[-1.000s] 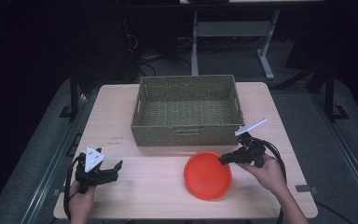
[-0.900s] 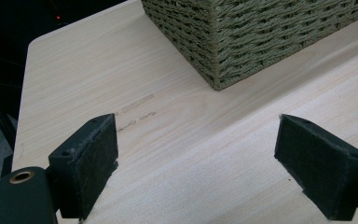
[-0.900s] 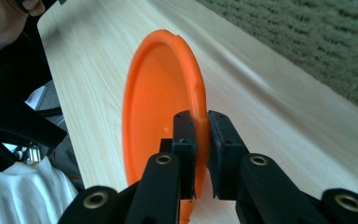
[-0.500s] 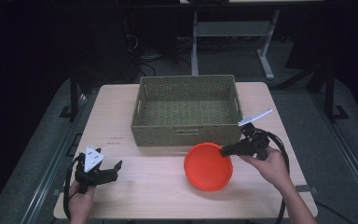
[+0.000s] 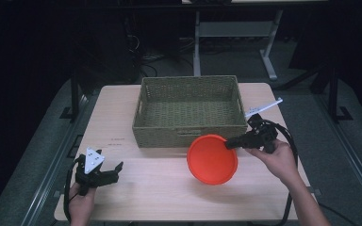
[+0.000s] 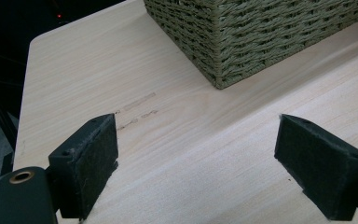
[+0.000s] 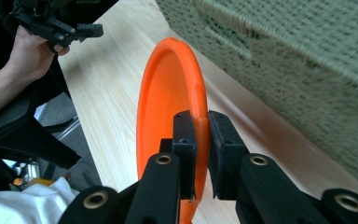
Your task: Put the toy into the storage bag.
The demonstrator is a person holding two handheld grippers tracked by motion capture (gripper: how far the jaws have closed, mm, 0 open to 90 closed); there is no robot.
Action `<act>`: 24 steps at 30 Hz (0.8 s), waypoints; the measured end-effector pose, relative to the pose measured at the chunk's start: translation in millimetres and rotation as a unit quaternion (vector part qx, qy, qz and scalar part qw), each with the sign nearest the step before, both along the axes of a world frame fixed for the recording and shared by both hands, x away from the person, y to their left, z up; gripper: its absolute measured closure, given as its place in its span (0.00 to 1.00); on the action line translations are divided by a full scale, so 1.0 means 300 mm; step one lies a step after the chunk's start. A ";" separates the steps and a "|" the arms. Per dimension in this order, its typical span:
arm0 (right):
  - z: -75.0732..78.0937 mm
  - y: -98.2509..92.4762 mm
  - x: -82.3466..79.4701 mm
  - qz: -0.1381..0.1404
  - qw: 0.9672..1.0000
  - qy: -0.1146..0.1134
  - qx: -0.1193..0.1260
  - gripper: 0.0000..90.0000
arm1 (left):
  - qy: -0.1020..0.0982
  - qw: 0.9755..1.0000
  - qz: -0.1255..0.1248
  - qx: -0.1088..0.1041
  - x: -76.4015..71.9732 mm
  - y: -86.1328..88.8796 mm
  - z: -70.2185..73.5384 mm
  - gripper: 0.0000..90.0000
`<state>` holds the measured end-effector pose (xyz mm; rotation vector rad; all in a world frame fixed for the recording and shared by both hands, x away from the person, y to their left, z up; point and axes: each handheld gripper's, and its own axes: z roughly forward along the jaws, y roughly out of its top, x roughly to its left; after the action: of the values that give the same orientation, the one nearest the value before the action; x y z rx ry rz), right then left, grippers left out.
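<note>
- Left gripper at about 7 o'clock on the desk, near the front edge, held low in the person's left hand.
- Fingers spread wide in the left gripper view, with nothing but bare desk wood between them.
- Faint marks on the wood just beyond those fingers, toward 12 o'clock in that view.
- Right hand at about 4 o'clock on the desk, with the right gripper pointing toward 9 o'clock in the high view.
- Fingers of that gripper pinched tight on the rim of the orange plate, one pad on each face of the rim.
- Orange plate tilted up on edge, clear of the desk top, hollow side facing the person; just in front of the basket's near wall, a little right of the desk's middle.
- Plate's far edge overlapping the basket's lower front edge in the high view; touching or apart impossible to tell.
- Woven basket at 12 o'clock on the desk, toward the back, rectangular and open-topped.
- Basket's near left corner visible ahead of the left gripper, well apart from it.
</note>
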<state>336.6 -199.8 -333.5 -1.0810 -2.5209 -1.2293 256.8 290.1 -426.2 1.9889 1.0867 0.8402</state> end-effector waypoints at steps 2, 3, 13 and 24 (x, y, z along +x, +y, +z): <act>0.012 -0.005 0.004 -0.003 1.000 -0.004 0.003 0.91 | 0.000 1.000 0.000 0.000 0.000 0.000 0.000 0.14; 0.017 -0.007 0.005 -0.005 1.000 -0.003 0.004 0.91 | 0.000 1.000 0.000 0.000 0.000 0.000 0.000 0.14; 0.075 -0.013 0.042 -0.011 1.000 -0.007 0.017 0.91 | 0.000 1.000 -0.001 0.002 0.001 0.002 0.000 0.14; 0.129 -0.004 0.079 -0.018 1.000 -0.010 0.022 0.91 | 0.000 1.000 0.000 0.001 0.000 0.003 0.000 0.14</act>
<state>360.3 -201.0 -294.8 -1.1137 -2.4874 -1.3051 256.8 291.1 -426.2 1.9901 1.0859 0.8415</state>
